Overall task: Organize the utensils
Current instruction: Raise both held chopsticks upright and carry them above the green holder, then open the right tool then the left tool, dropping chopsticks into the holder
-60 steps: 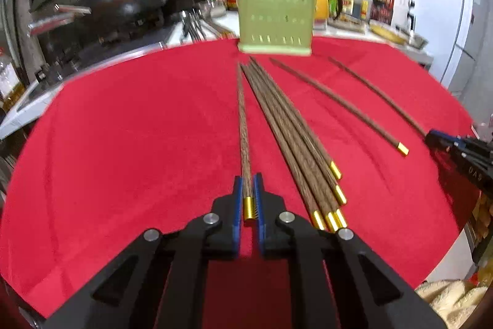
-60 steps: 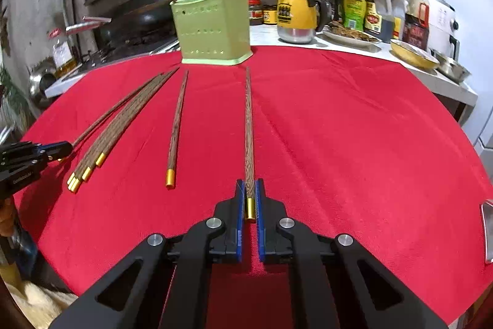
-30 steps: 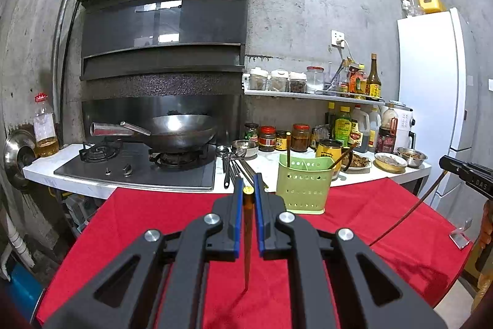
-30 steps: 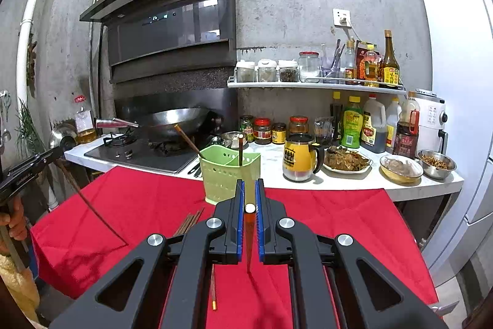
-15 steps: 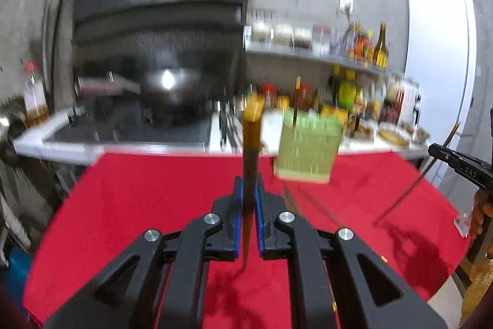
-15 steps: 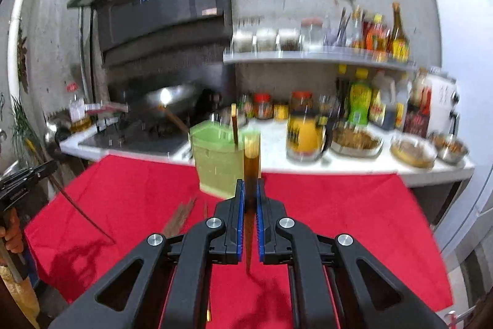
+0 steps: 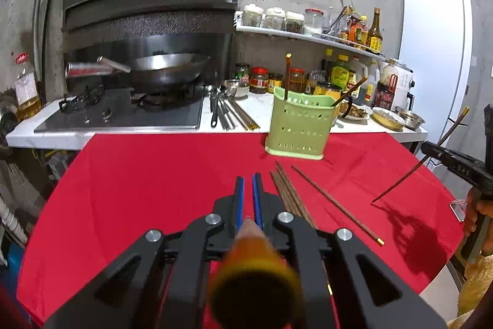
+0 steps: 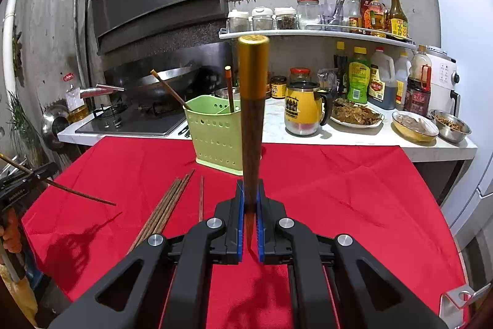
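Both grippers angled down toward the red-clothed bench (image 7: 148,174), above its near part. Left gripper (image 7: 246,184) clamped tight on a chopstick (image 7: 251,276), gold-capped end swung back at the lens, blurred; seen from the right wrist, its thin tip low over the cloth at the left edge. Right gripper (image 8: 250,190) likewise closed on a second chopstick (image 8: 252,113), standing nearly upright, gold cap up.

Open red cloth left of the left gripper and right of the right gripper. Bundle of chopsticks (image 8: 166,205) and single chopstick (image 7: 332,201) flat on the cloth, between the grippers and the holder.

Green perforated holder (image 7: 300,125) at the far edge of the cloth, two chopsticks inside: one upright (image 7: 287,76), one leaning outward (image 7: 349,91). Wok (image 7: 166,73) on the stove behind.
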`<action>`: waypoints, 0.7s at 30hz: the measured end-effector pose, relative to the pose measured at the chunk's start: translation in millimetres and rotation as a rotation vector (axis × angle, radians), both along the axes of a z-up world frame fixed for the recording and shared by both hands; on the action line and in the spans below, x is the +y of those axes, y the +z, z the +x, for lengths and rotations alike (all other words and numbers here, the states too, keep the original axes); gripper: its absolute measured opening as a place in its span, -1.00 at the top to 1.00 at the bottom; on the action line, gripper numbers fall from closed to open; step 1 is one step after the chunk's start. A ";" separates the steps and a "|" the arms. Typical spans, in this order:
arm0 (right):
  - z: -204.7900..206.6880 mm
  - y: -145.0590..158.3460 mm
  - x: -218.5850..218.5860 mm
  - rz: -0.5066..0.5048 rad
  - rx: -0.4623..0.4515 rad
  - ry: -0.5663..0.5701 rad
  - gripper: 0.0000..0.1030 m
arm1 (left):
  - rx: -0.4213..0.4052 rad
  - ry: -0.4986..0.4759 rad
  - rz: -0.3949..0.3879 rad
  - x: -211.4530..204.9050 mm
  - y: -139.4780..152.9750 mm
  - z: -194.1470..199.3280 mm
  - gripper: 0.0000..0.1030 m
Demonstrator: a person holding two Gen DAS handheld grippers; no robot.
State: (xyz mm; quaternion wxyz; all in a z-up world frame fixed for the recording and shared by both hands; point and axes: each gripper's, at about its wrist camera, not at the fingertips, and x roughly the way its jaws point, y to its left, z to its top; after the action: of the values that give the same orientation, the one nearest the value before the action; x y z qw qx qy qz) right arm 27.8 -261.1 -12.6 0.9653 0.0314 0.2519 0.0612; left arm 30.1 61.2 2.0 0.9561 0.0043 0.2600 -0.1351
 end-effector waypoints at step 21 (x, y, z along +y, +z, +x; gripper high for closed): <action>139.1 105.3 1.6 -0.011 -0.217 0.031 0.87 | -0.142 -0.205 0.079 -129.3 99.3 163.7 0.89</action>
State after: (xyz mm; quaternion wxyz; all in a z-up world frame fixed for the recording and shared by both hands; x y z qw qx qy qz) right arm 166.8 -259.5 92.7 0.9860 0.0156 0.1469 0.0778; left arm 193.8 -68.1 101.3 0.9524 0.0780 0.1949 -0.2210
